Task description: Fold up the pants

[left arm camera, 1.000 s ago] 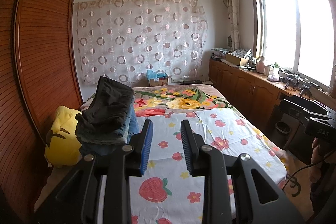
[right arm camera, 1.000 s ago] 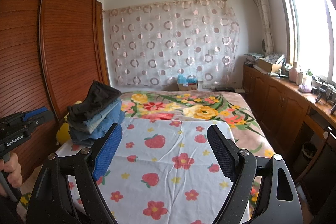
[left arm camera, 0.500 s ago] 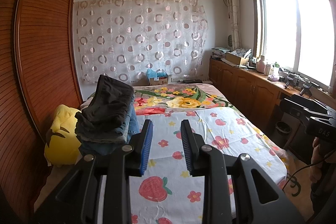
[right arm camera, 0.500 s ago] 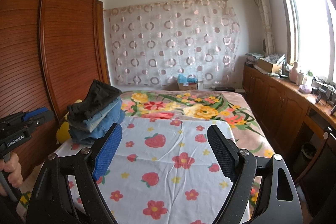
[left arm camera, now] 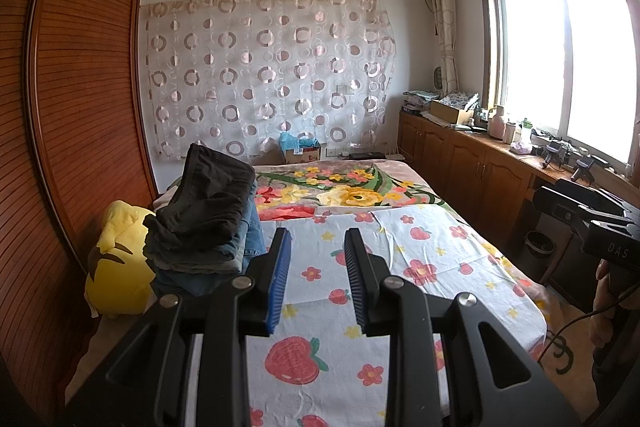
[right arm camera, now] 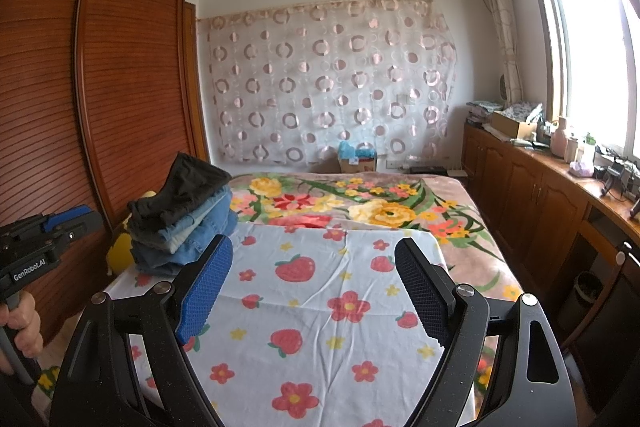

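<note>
A stack of folded pants (left arm camera: 208, 223) sits on the left side of the bed, dark grey pairs on top and blue jeans beneath; it also shows in the right wrist view (right arm camera: 184, 219). My left gripper (left arm camera: 316, 251) hovers above the strawberry-print sheet (left arm camera: 400, 267), just right of the stack, its jaws a narrow gap apart and empty. My right gripper (right arm camera: 314, 279) is wide open and empty above the same sheet (right arm camera: 320, 307). The left gripper's body (right arm camera: 36, 247) shows at the left edge of the right wrist view.
A yellow plush toy (left arm camera: 116, 267) lies left of the stack by the wooden wardrobe (left arm camera: 72, 107). A floral blanket (left arm camera: 340, 191) covers the far half of the bed. Wooden cabinets (left arm camera: 480, 171) with clutter run under the window at right. A waste bin (left arm camera: 540, 247) stands beside them.
</note>
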`<state>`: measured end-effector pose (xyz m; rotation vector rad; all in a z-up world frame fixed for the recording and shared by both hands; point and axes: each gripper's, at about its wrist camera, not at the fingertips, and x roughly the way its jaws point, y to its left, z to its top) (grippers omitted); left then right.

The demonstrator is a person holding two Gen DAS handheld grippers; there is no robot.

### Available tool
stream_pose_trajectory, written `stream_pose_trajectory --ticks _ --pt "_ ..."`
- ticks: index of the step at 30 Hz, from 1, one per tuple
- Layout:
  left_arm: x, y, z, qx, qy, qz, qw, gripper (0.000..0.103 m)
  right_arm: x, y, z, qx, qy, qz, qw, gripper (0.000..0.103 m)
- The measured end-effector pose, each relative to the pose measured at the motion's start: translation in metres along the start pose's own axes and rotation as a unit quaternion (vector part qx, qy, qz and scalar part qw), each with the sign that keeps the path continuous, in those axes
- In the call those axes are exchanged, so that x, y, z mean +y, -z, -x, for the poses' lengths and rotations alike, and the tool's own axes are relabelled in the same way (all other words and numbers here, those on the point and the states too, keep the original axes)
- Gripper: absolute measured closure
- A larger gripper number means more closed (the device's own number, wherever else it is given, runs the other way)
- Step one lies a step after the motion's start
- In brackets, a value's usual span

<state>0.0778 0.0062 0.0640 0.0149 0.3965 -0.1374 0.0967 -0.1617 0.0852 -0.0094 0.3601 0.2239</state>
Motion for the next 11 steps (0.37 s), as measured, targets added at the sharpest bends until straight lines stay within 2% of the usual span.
stream_pose_trajectory --ticks 11 --pt "0.0010 0.0005 -0.0003 -0.001 0.000 0.000 1.0000 0.076 -0.0031 0.0011 0.0015 0.000 0.000 0.001 1.000 0.018"
